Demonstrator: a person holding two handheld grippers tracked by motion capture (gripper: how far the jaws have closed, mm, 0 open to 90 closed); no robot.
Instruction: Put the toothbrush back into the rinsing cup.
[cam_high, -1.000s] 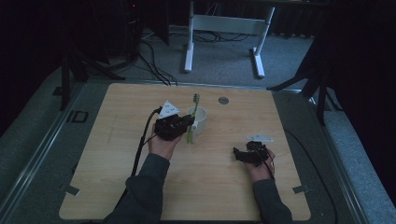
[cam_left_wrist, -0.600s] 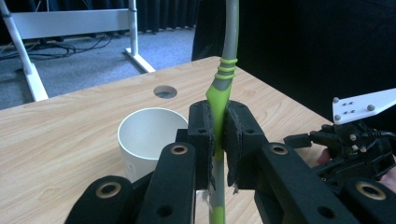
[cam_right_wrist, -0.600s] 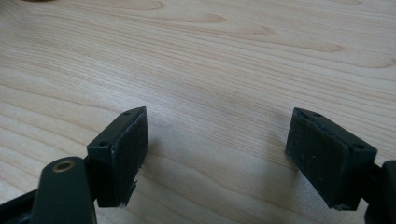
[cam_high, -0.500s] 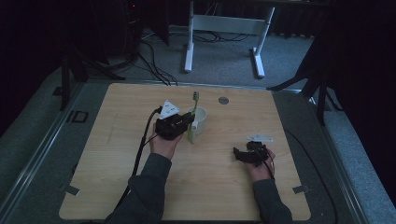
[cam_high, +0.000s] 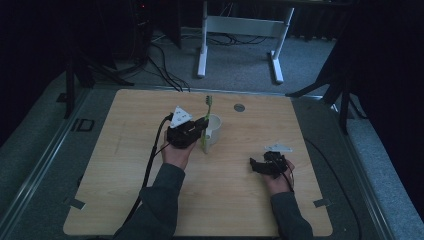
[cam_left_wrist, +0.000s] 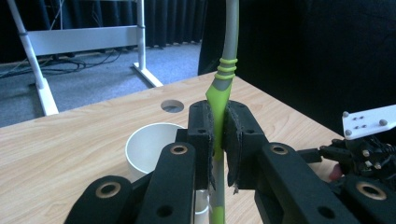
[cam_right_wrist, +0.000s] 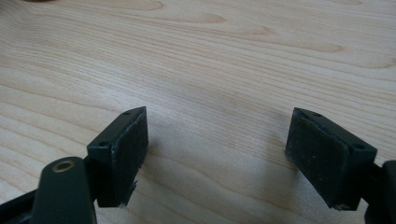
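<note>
My left gripper (cam_high: 201, 131) is shut on a green and grey toothbrush (cam_high: 208, 105), which stands nearly upright with its head pointing up. In the left gripper view both black pads press on the toothbrush's handle (cam_left_wrist: 218, 112). A white cup (cam_high: 215, 129) stands on the table right beside the brush, and its open rim (cam_left_wrist: 147, 140) sits just behind my jaws. The brush's lower end hangs by the cup's side, outside the rim. My right gripper (cam_high: 259, 165) rests low over the wooden table (cam_right_wrist: 201, 60) at the right, and it (cam_right_wrist: 217, 156) is open with nothing between its pads.
A round hole (cam_high: 239, 107) sits in the tabletop (cam_high: 125, 200) behind the cup. A white metal stand (cam_high: 240, 27) is on the floor beyond the far edge. Cables trail from the left gripper down the left forearm. Bare wood lies between the two hands.
</note>
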